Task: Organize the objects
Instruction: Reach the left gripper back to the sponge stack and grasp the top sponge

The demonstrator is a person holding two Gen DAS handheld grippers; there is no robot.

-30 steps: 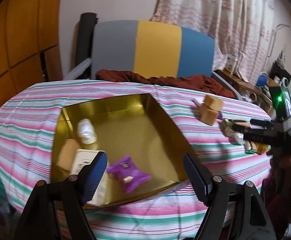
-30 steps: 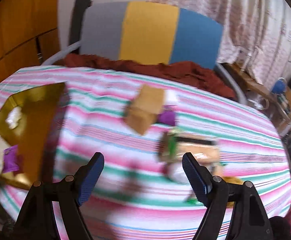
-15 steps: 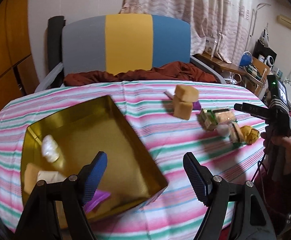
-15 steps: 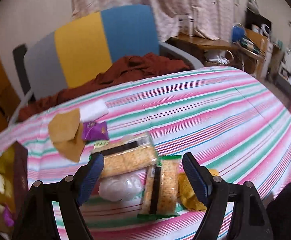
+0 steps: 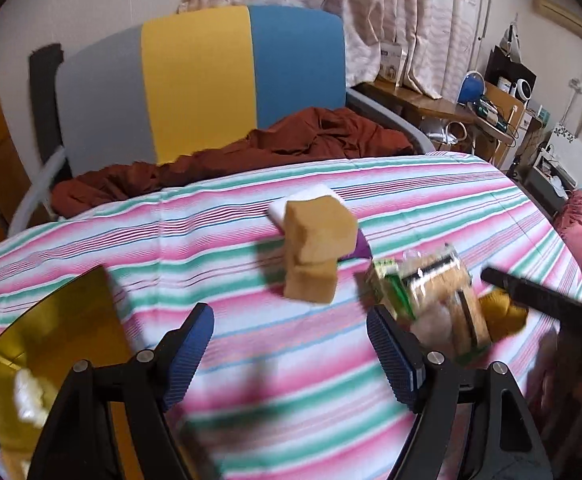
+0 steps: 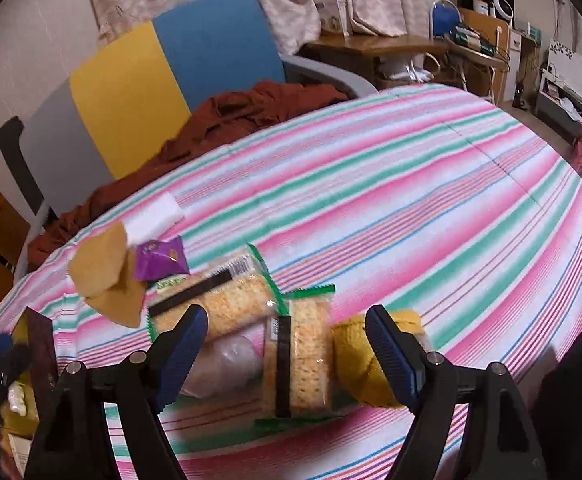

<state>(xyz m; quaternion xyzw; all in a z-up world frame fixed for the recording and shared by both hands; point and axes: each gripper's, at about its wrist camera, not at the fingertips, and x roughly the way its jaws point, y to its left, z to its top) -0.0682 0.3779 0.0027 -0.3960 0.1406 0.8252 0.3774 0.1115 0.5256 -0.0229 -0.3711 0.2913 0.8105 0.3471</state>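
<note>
A pile of snacks lies on the striped tablecloth (image 6: 411, 184). My right gripper (image 6: 287, 348) is open and hangs just over an upright cracker pack (image 6: 299, 360), with a second cracker pack (image 6: 219, 300), a clear wrapped bun (image 6: 227, 364) and a yellow packet (image 6: 363, 356) around it. Two tan blocks (image 5: 315, 256), a purple packet (image 6: 159, 258) and a white block (image 6: 155, 216) lie behind. My left gripper (image 5: 291, 352) is open and empty, in front of the tan blocks. The gold box (image 5: 51, 344) with snacks inside sits at the left.
A grey, yellow and blue chair (image 5: 195, 80) with a dark red cloth (image 5: 251, 148) stands behind the table. A cluttered wooden desk (image 5: 451, 108) stands at the back right. The right gripper's arm (image 5: 539, 292) enters the left wrist view at the right.
My left gripper has swung right, away from the gold box toward the tan blocks. My right gripper has moved in closer, down over the cracker packs.
</note>
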